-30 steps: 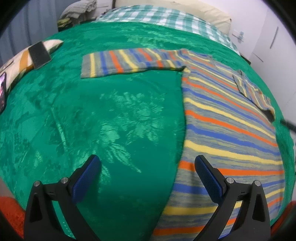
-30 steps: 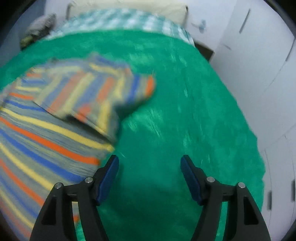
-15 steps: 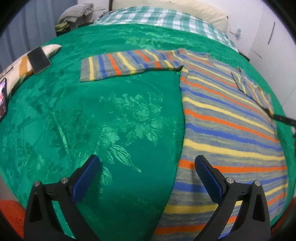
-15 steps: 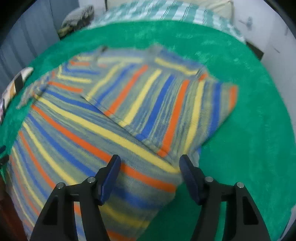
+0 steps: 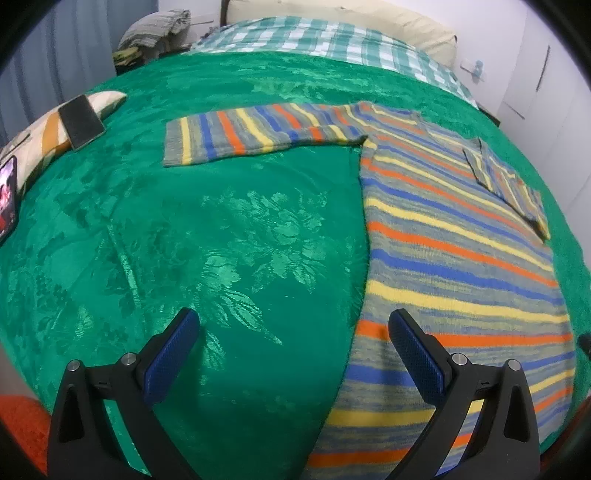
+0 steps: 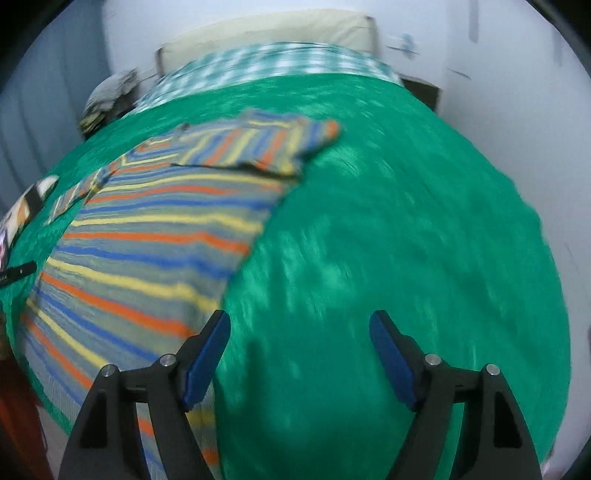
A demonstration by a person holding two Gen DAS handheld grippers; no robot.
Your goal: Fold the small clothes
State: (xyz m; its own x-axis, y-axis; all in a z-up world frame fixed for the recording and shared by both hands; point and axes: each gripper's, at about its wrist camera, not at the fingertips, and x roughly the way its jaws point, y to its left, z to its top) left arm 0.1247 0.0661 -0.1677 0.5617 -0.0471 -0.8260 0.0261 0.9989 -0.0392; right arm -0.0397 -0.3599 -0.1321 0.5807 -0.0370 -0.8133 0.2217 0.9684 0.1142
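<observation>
A striped sweater (image 5: 461,258) in grey, blue, orange and yellow lies flat on a green bedspread (image 5: 221,240). Its left sleeve (image 5: 258,133) stretches out to the left. Its right sleeve (image 5: 506,181) is folded over the body. My left gripper (image 5: 291,350) is open and empty, above the sweater's left hem edge. In the right wrist view the sweater (image 6: 147,251) lies to the left, with the folded sleeve (image 6: 266,147) on top. My right gripper (image 6: 299,354) is open and empty over bare bedspread (image 6: 406,240) beside the sweater's right edge.
A pillow (image 5: 48,136) with a dark phone (image 5: 81,122) on it lies at the left, and another phone (image 5: 7,195) at the far left edge. A checked sheet (image 5: 332,40) and clothes pile (image 5: 155,33) are at the bed's head. White cupboards (image 5: 546,74) stand right.
My right gripper has pulled back and swung right, from over the folded sleeve to the bedspread beside the sweater. My left gripper has barely moved.
</observation>
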